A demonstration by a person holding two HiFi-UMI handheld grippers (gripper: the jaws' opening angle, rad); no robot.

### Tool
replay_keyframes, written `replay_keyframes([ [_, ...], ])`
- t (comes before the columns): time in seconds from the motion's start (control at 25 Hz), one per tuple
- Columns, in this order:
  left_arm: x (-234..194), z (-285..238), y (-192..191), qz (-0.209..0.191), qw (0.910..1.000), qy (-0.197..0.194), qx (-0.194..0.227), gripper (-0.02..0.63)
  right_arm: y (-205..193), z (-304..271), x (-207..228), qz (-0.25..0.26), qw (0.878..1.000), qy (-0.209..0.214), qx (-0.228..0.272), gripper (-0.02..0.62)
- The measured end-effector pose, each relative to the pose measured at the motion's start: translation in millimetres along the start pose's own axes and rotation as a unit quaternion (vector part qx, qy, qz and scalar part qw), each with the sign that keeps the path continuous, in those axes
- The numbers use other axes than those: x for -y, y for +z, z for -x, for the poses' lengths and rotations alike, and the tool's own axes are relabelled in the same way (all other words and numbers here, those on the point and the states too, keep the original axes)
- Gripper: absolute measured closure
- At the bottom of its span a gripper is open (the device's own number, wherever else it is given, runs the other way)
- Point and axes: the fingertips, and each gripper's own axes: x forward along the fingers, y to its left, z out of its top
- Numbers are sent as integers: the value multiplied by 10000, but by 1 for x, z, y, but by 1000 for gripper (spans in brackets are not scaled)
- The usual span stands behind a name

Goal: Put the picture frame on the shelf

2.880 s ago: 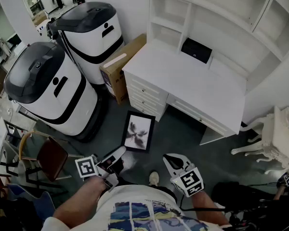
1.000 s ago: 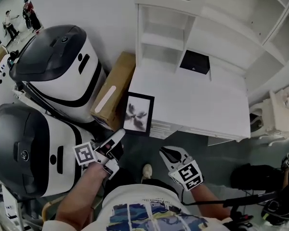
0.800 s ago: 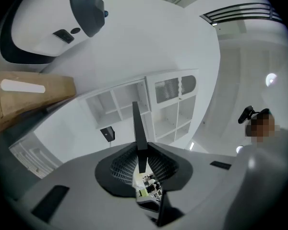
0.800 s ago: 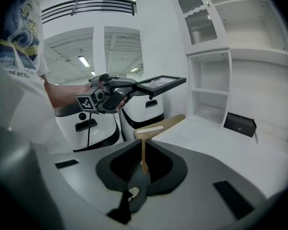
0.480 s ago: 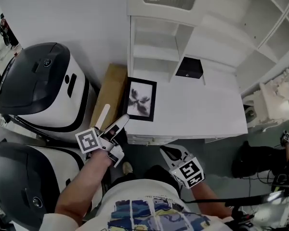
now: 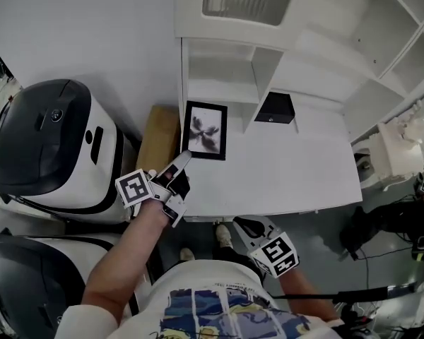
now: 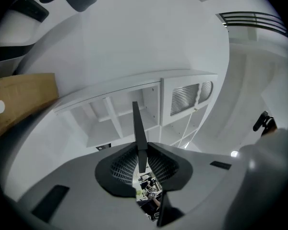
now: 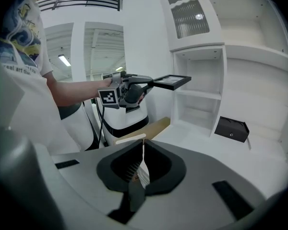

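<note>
The left gripper (image 6: 178, 167) has its fingers clamped on one edge of the picture frame (image 6: 204, 130), held flat above the table (image 6: 297, 168) just before the shelf (image 6: 219, 73). The right gripper (image 6: 242, 224) is closed and empty. Tilt the frame upright, then ease it in clear of the side wall.

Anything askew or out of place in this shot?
Nothing stands out. The left gripper clamps the frame by one edge, flat, in front of the shelf. The black box sits square on the desk.
</note>
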Motion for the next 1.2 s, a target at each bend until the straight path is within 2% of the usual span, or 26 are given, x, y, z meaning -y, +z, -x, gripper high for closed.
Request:
replay_keyframes([
  [0.24, -18, -54, 29, -107, 9997, 76, 181, 534, 15, -7, 47, 110, 9999, 4, 52, 565],
  [0.56, -46, -114, 66, -329, 9979, 412, 386, 534, 23, -7, 105, 72, 9999, 32, 137, 565],
  [0.8, -69, -147, 85, -509, 9946, 777, 470, 534, 21, -6, 130, 24, 9997, 136, 186, 565],
  [1.2, -93, -181, 105, -638, 9897, 1175, 510, 534, 10, 4, 165, -95, 9997, 189, 156, 565],
])
